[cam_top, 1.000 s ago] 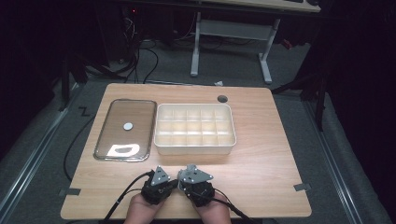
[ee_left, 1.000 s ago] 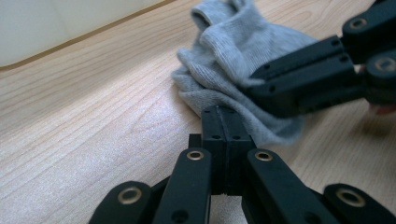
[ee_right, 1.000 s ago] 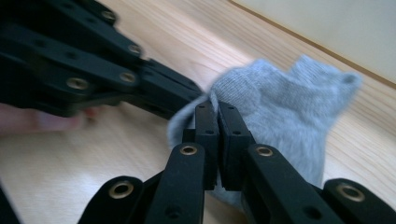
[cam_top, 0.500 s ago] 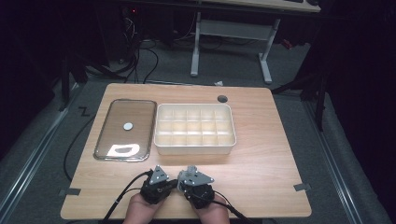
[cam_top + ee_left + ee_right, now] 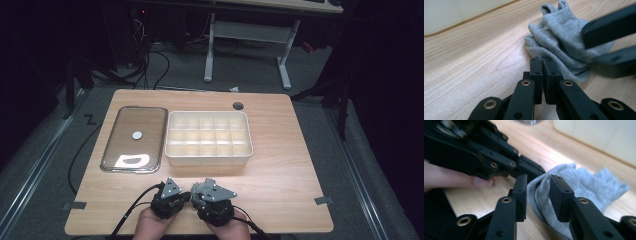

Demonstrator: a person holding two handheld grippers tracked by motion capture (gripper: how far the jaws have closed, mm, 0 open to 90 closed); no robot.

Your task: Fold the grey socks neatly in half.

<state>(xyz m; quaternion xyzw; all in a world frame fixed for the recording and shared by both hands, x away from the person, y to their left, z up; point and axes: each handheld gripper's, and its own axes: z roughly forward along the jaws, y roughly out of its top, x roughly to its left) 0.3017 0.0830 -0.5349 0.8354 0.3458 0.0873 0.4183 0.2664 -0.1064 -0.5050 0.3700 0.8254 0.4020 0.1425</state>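
In the high view, the upper middle of the counter (image 5: 280, 165) is taken up by a white compartment tray (image 5: 208, 159), and a glass lid (image 5: 134, 137) lies just beside it to the left, with only a narrow strip of wood between them. The right third of the counter is bare, and so is a band of wood below the tray, down to the bottom edge. At the bottom centre the left tongs (image 5: 176, 196) and right tongs (image 5: 199, 196) sit close together, leaving little room between them. In the right gripper view, a grey sock (image 5: 576, 187) lies bunched between the parted jaws, and the other tongs block the upper left of that frame.
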